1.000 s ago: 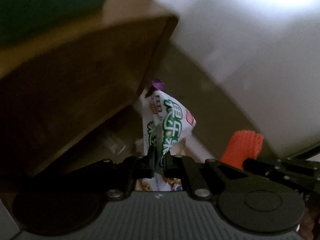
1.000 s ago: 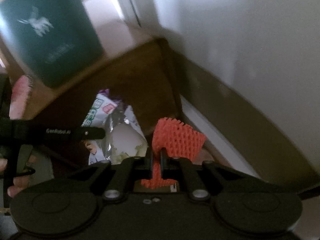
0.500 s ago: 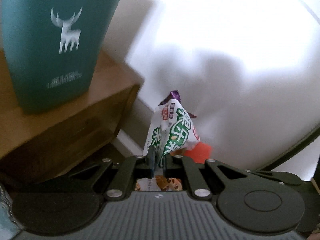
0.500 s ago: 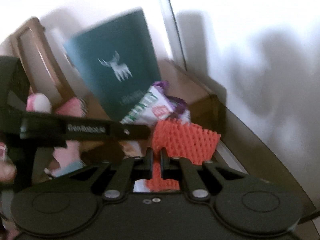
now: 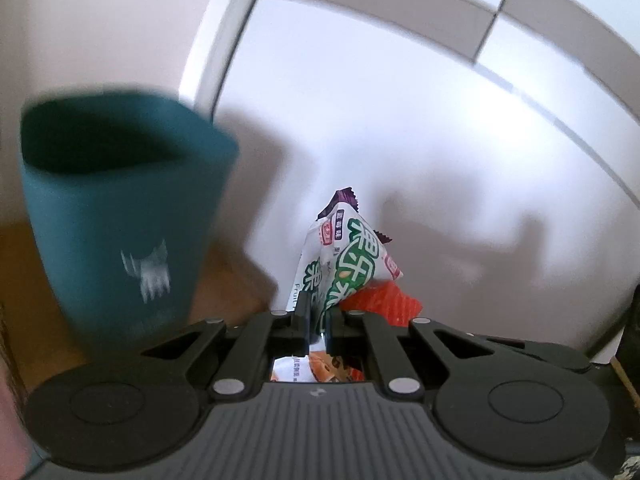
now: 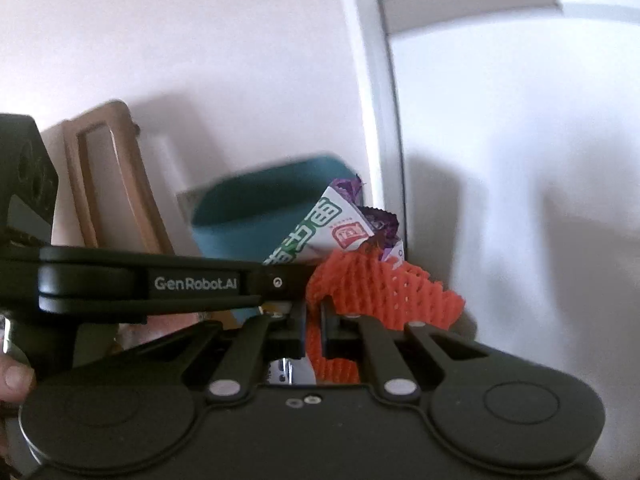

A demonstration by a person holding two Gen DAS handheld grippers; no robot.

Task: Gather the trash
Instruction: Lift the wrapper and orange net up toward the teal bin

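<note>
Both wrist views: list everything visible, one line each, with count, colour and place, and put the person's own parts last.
Snack wrapper: one, white with green print and purple ends, pinched upright in the left gripper.
Foam fruit net: one, orange-red, pinched in the right gripper, just right of the wrapper.
Bin: one, teal with a white deer mark, open top, standing on the wooden surface at left.
Wooden surface: one, brown, under the bin.
Chair back: one, brown wood, against the wall left of the bin.
Wall: white, behind everything.
Left gripper: one, black, fingers shut on the wrapper.
Right gripper: one, black, fingers shut on the net.
Thumb: one, at the left edge of the right wrist view.
</note>
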